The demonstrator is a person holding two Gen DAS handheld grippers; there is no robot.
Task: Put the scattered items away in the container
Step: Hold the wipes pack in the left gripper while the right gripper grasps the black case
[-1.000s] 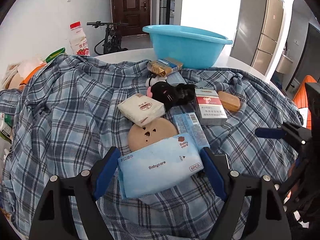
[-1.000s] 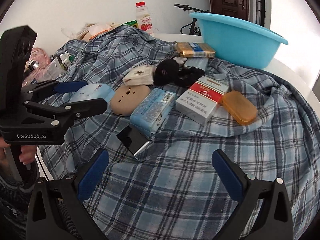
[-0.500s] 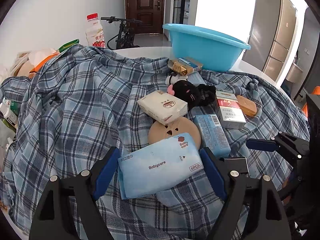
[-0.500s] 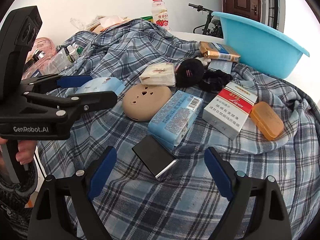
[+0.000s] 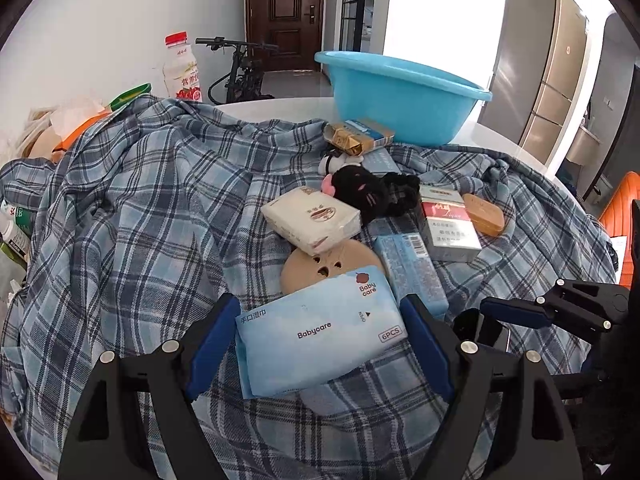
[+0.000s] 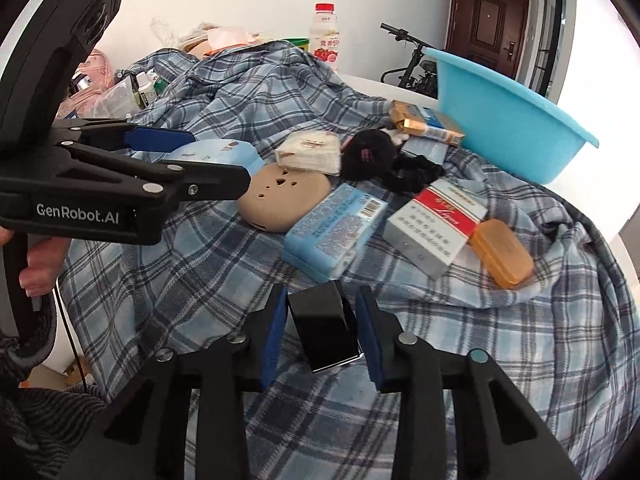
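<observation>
Both hands are at the pick-up step. The left gripper has its jaws set against the two short ends of the pale blue soft pack of wet wipes, which looks held just above the blue plaid cloth. The right gripper is closing its jaws on the small glossy black box; the pads stand right at its sides, though contact is hard to confirm.

Every other item still lies on the cloth: the tan round holed disc, the light blue printed carton, the red-and-white cigarette carton, the orange oval case, the black plush toy and the white tissue pack.

Next, I judge, each load must be lifted clear and carried over this clutter to the sky-blue plastic basin at the far side of the white round desk, high enough to pass its rim. The two grippers sit close together, so they should rise apart. The desk's curved edge lies close on the right, and the loose cloth could snag
</observation>
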